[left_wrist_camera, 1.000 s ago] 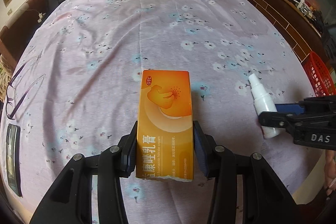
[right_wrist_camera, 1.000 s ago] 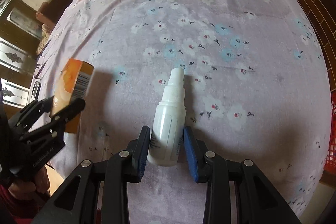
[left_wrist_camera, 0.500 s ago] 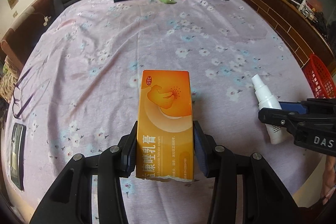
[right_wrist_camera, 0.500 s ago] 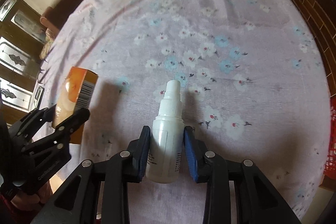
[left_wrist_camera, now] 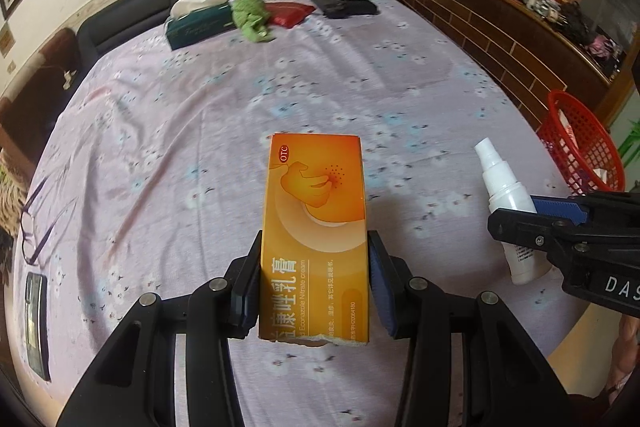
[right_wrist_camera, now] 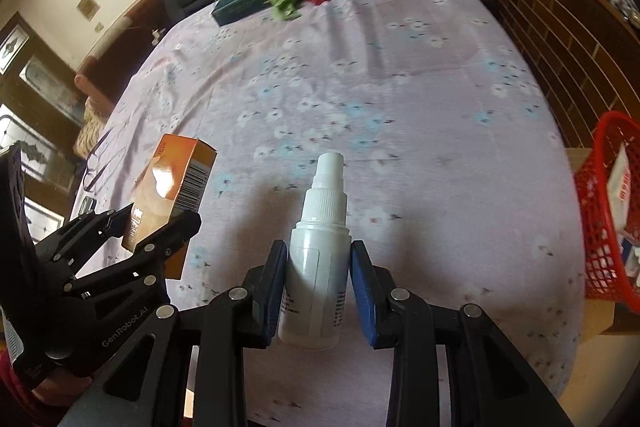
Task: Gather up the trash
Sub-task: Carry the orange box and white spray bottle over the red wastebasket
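Observation:
My left gripper [left_wrist_camera: 314, 279] is shut on an orange medicine box [left_wrist_camera: 316, 227] and holds it above the purple floral tablecloth [left_wrist_camera: 240, 99]. My right gripper [right_wrist_camera: 319, 281] is shut on a white spray bottle [right_wrist_camera: 320, 259], nozzle pointing forward, lifted off the cloth. In the left wrist view the bottle [left_wrist_camera: 504, 195] and the right gripper [left_wrist_camera: 560, 227] show at the right. In the right wrist view the box [right_wrist_camera: 172, 195] and the left gripper [right_wrist_camera: 132, 243] show at the left. A red mesh basket [right_wrist_camera: 604, 211] with some white trash stands off the table's right edge.
At the far end lie a green tissue box [left_wrist_camera: 200, 23], a green cloth [left_wrist_camera: 250, 15], a red pouch [left_wrist_camera: 288, 13] and a black object [left_wrist_camera: 344, 7]. Glasses [left_wrist_camera: 36, 223] and a phone [left_wrist_camera: 36, 323] lie at the left edge. A wooden sideboard [left_wrist_camera: 500, 27] runs along the right.
Both grippers have risen and tilted up with their loads, so more of the room and the red basket is in view. Grips are unchanged.

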`<control>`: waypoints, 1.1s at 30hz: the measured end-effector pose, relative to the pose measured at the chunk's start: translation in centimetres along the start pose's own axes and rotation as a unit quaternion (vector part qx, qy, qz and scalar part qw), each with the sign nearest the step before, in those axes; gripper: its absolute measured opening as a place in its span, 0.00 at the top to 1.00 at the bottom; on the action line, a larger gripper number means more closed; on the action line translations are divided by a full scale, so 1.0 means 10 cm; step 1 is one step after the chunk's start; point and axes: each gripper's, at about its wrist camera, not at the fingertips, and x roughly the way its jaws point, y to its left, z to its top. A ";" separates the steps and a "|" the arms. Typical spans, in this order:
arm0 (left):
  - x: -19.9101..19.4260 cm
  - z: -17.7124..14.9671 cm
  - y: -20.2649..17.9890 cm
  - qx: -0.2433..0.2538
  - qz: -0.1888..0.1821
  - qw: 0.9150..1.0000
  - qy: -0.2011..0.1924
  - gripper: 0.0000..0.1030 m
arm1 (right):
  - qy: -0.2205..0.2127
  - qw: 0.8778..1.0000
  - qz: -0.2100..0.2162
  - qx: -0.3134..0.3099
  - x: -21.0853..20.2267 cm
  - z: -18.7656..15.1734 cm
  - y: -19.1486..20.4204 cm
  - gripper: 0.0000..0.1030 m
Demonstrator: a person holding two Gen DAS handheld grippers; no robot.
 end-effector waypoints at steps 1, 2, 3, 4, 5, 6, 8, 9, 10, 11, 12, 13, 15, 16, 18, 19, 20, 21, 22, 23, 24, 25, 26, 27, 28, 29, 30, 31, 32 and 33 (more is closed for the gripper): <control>-0.02 0.01 -0.03 0.003 0.001 1.000 -0.003 0.57 | -0.002 1.000 -0.001 0.003 -0.03 -0.01 -0.03 0.67; -0.03 0.02 -0.07 0.006 0.001 1.000 -0.004 0.57 | -0.004 1.000 -0.002 0.005 -0.06 -0.02 -0.06 0.67; -0.04 0.03 -0.11 0.010 0.001 1.000 -0.006 0.57 | -0.006 1.000 -0.002 0.007 -0.08 -0.03 -0.09 0.67; -0.06 0.05 -0.15 0.013 0.001 1.000 -0.009 0.57 | -0.009 1.000 -0.003 0.008 -0.12 -0.04 -0.12 0.67; -0.07 0.05 -0.18 0.015 0.001 1.000 -0.010 0.57 | -0.011 1.000 -0.003 0.010 -0.15 -0.04 -0.14 0.67; -0.08 0.07 -0.21 0.018 0.001 1.000 -0.012 0.57 | -0.013 1.000 -0.003 0.011 -0.17 -0.05 -0.16 0.67; -0.11 0.10 -0.27 0.022 0.000 1.000 -0.016 0.57 | -0.017 1.000 -0.003 0.013 -0.22 -0.05 -0.20 0.67; -0.12 0.11 -0.29 0.024 0.000 1.000 -0.018 0.57 | -0.021 1.000 -0.004 0.014 -0.26 -0.05 -0.23 0.67; -0.13 0.12 -0.32 0.026 0.000 0.999 -0.020 0.57 | -0.023 1.000 -0.004 0.014 -0.29 -0.06 -0.25 0.67; -0.14 0.13 -0.35 0.028 -0.001 0.999 -0.022 0.57 | -0.026 1.000 -0.004 0.015 -0.31 -0.05 -0.27 0.67; -0.15 0.15 -0.38 0.030 -0.001 0.999 -0.024 0.57 | -0.029 0.999 -0.005 0.017 -0.34 -0.05 -0.29 0.67; -0.15 0.16 -0.39 0.032 -0.003 0.999 -0.025 0.57 | -0.032 0.999 -0.005 0.018 -0.36 -0.04 -0.31 0.67; -0.17 0.18 -0.45 0.037 -0.004 0.999 -0.028 0.57 | -0.037 0.999 -0.007 0.021 -0.41 -0.04 -0.36 0.67; -0.17 0.19 -0.47 0.039 -0.004 0.999 -0.029 0.57 | -0.038 0.999 -0.007 0.022 -0.43 -0.04 -0.37 0.67; -0.18 0.22 -0.51 0.044 -0.006 0.999 -0.032 0.57 | -0.042 0.999 -0.008 0.024 -0.47 -0.03 -0.41 0.67; -0.18 0.23 -0.53 0.045 -0.006 0.998 -0.034 0.57 | -0.044 0.999 -0.008 0.026 -0.50 -0.03 -0.42 0.67; -0.19 0.24 -0.55 0.047 -0.007 0.998 -0.036 0.57 | -0.046 0.999 -0.009 0.027 -0.52 -0.03 -0.44 0.67; -0.19 0.25 -0.57 0.049 -0.008 0.998 -0.037 0.57 | -0.047 0.998 -0.009 0.029 -0.53 -0.02 -0.46 0.67; -0.19 0.26 -0.59 0.050 -0.009 0.998 -0.038 0.57 | -0.048 0.998 -0.008 0.031 -0.54 -0.02 -0.48 0.67; -0.20 0.28 -0.61 0.052 -0.009 0.998 -0.040 0.57 | -0.051 0.998 -0.009 0.032 -0.56 -0.01 -0.50 0.67; -0.20 0.29 -0.63 0.054 -0.010 0.998 -0.041 0.57 | -0.053 0.998 -0.010 0.033 -0.58 0.00 -0.52 0.67; -0.20 0.30 -0.64 0.056 -0.010 0.997 -0.042 0.57 | -0.054 0.998 -0.010 0.035 -0.59 -0.01 -0.53 0.67; -0.19 0.31 -0.65 0.058 -0.011 0.997 -0.042 0.57 | -0.055 0.998 -0.010 0.036 -0.60 -0.01 -0.54 0.67; -0.19 0.32 -0.66 0.059 -0.011 0.997 -0.043 0.57 | -0.057 0.998 -0.010 0.037 -0.61 -0.01 -0.56 0.67; -0.19 0.33 -0.68 0.061 -0.012 0.997 -0.043 0.57 | -0.058 0.998 -0.010 0.039 -0.62 -0.01 -0.57 0.67; -0.19 0.33 -0.69 0.063 -0.013 0.997 -0.044 0.57 | -0.058 0.997 -0.010 0.041 -0.63 -0.01 -0.59 0.67; -0.19 0.34 -0.70 0.064 -0.013 0.997 -0.045 0.57 | -0.059 0.997 -0.011 0.042 -0.64 0.00 -0.60 0.67; -0.19 0.34 -0.71 0.066 -0.013 0.997 -0.046 0.57 | -0.061 0.997 -0.011 0.043 -0.65 0.00 -0.62 0.67; -0.19 0.35 -0.72 0.067 -0.014 0.997 -0.047 0.57 | -0.062 0.997 -0.011 0.044 -0.66 0.01 -0.63 0.67; -0.19 0.36 -0.73 0.068 -0.015 0.996 -0.047 0.57 | -0.063 0.997 -0.012 0.045 -0.67 0.01 -0.64 0.67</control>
